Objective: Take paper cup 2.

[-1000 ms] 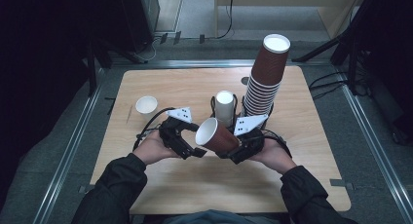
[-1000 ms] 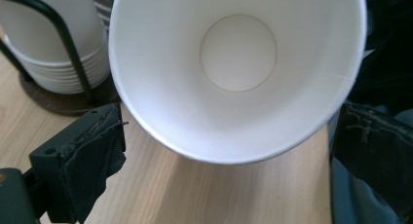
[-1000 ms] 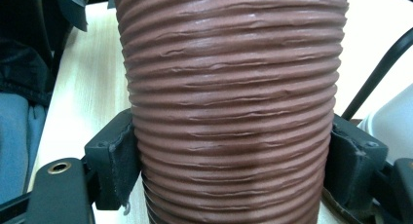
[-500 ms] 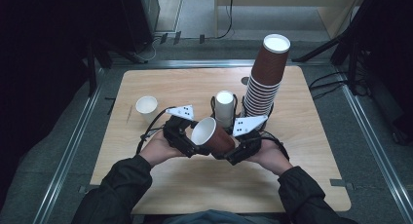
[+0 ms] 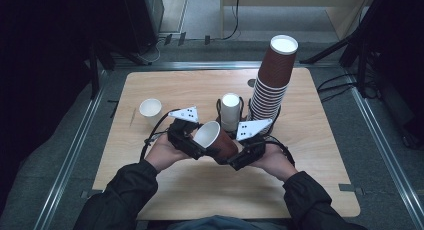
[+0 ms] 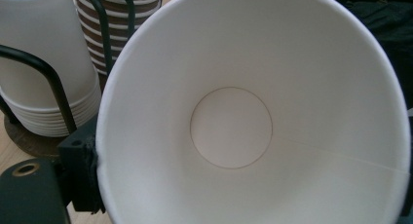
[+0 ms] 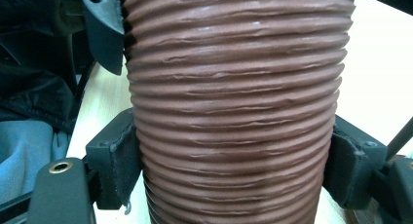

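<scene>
Item: brown ribbed paper cup [image 5: 216,140], white inside, held tilted above the near middle of the tabletop [image 5: 175,190], mouth turned toward the person's left.

Right claw [image 5: 235,157]: closed on the cup's ribbed wall; in the right gripper view a black pad [image 7: 119,163] presses each side of the cup [image 7: 234,112].

Left claw [image 5: 192,145]: at the cup's rim. Its jaws have just been closing. In the left gripper view one black pad [image 6: 83,170] sits against the outside of the rim and the cup's white interior [image 6: 253,117] faces the camera; the other pad is hidden, so whether the rim is pinched cannot be told.

Hands: left hand [image 5: 162,152] and right hand [image 5: 275,160] close together, forearms entering from the near edge.

Neighbours:
- Short white cup stack [image 5: 230,110] in a black wire holder, just behind the claws.
- Tall brown cup stack [image 5: 272,85], leaning, just right of the white stack and behind the right claw.
- Single white cup [image 5: 150,109], upright, left of the left claw, apart from it.

Open room: bare wood along the near edge, at the far left corner [image 5: 150,82], and along the right edge [image 5: 320,140]. The space directly behind the held cup is crowded by both stacks.
</scene>
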A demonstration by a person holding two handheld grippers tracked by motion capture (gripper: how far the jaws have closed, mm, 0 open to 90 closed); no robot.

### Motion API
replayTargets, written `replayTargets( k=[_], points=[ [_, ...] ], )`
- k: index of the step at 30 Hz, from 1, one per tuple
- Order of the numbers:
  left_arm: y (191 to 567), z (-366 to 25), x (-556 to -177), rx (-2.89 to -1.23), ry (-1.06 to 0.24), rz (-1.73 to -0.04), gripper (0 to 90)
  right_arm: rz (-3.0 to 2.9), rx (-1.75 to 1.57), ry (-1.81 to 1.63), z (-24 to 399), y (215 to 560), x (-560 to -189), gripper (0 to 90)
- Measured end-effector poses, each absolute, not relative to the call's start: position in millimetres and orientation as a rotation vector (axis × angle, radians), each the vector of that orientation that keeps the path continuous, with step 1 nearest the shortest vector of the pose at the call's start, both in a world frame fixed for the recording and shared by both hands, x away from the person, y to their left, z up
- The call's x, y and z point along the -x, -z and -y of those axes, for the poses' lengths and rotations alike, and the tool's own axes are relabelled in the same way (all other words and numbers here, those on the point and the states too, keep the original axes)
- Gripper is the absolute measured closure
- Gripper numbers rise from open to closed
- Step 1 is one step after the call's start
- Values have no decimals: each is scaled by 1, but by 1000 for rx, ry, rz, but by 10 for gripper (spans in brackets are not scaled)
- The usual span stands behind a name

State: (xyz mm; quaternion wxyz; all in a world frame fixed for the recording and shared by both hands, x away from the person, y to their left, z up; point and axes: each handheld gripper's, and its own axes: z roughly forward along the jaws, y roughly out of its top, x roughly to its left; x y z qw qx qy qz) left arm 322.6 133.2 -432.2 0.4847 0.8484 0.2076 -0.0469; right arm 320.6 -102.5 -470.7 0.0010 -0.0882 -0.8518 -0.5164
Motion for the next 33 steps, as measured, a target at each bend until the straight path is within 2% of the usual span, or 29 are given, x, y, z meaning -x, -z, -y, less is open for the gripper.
replayTargets(
  k=[10,13,33],
  points=[
    [432,-135,-325,-2066,146,-511,105,2669,280,1622,103,470,-321,198],
    [431,-137,-325,-2059,150,-512,105,2652,309,1570,103,471,-323,131],
    [431,-152,-328,-2166,45,-571,104,2787,468,1396,118,478,-321,136]
  ],
)
